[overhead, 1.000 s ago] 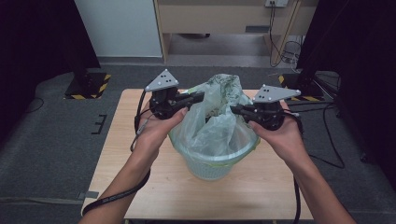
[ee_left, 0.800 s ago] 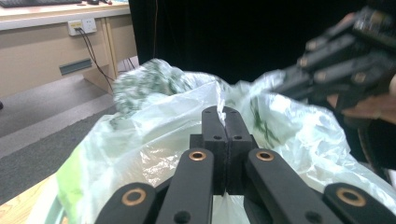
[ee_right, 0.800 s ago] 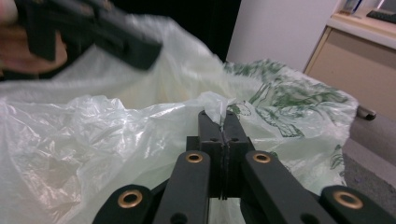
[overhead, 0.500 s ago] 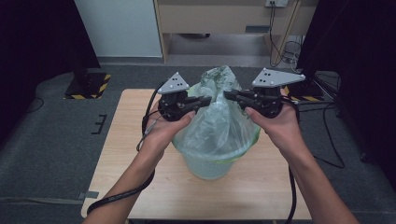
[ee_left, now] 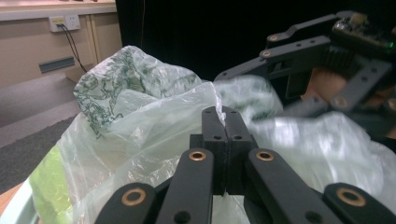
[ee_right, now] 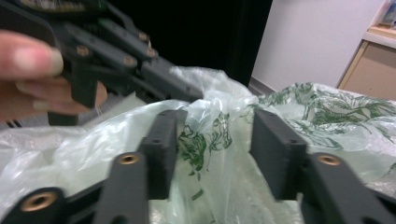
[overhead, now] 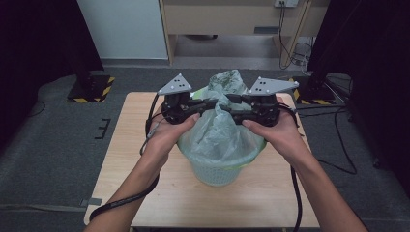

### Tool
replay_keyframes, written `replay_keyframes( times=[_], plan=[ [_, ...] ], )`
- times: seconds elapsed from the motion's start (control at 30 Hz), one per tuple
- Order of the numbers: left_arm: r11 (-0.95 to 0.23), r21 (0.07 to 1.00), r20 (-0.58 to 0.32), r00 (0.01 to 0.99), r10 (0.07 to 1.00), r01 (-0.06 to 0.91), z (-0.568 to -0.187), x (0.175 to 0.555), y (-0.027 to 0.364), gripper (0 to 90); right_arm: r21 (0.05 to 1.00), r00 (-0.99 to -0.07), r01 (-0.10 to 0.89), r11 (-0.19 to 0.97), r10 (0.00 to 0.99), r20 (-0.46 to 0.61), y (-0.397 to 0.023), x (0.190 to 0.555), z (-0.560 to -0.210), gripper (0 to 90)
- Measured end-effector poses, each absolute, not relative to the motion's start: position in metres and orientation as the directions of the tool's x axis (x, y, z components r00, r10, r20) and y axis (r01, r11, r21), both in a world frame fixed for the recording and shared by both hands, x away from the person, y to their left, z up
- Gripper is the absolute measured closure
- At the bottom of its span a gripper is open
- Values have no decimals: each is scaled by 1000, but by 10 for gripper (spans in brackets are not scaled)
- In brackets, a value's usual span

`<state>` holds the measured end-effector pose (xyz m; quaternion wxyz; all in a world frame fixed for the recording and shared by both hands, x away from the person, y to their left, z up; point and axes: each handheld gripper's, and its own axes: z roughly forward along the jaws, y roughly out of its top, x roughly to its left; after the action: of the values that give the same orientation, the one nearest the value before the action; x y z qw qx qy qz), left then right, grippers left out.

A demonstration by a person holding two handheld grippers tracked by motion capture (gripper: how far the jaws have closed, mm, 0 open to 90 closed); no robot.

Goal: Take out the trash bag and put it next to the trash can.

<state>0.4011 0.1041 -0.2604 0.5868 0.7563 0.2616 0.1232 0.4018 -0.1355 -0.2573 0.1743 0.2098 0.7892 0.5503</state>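
Note:
A pale green plastic bag (overhead: 217, 140) with dark green print lines a white bin (overhead: 220, 170) at the middle of the wooden table (overhead: 145, 188). Both grippers meet over the bag's gathered top. My left gripper (overhead: 214, 102) comes in from the left. Its jaws are pressed together, and an edge of the bag (ee_left: 140, 116) film is pinched between them at the left gripper (ee_left: 225, 126) tips. My right gripper (overhead: 231, 107) faces it from the right. The right gripper (ee_right: 212, 140) jaws stand apart with a fold of the bag (ee_right: 327, 112) between them, not clamped.
The bin takes up the table's centre, with bare wood to its left, right and front. Cables trail from both grippers along the forearms. Beyond the table are grey carpet, a wooden cabinet (overhead: 232, 19) and black stands with hazard-striped feet (overhead: 92, 89).
Both grippers have moved inward from the bag's sides and now meet over its middle. The bag's top has been drawn together and lifted into a peak.

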Motion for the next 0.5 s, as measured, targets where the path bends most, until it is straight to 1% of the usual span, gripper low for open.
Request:
replay_keyframes(
  times=[0.03, 0.07, 0.17, 0.23, 0.37, 0.5],
  plan=[
    [-170, 953, -123, 834, 538, 250, -260, 401, 104, 898, 938, -848, 140, 317, 527, -51, -134, 402, -258, 450],
    [-169, 954, -124, 837, 533, 249, -260, 401, 103, 898, 935, -849, 142, 324, 526, -53, -133, 403, -259, 428],
    [-167, 955, -125, 844, 522, 244, -259, 400, 101, 898, 932, -854, 133, 339, 516, -66, -130, 404, -261, 395],
    [-142, 957, -152, 854, 498, 253, -258, 401, 102, 898, 927, -858, 125, 354, 508, -78, -127, 404, -262, 406],
    [-159, 955, -145, 863, 485, 250, -256, 400, 99, 897, 917, -857, 110, 383, 503, -108, -124, 405, -265, 401],
    [-139, 955, -177, 879, 443, 263, -256, 399, 96, 895, 914, -854, 92, 395, 504, -131, -120, 407, -266, 404]
  ],
)
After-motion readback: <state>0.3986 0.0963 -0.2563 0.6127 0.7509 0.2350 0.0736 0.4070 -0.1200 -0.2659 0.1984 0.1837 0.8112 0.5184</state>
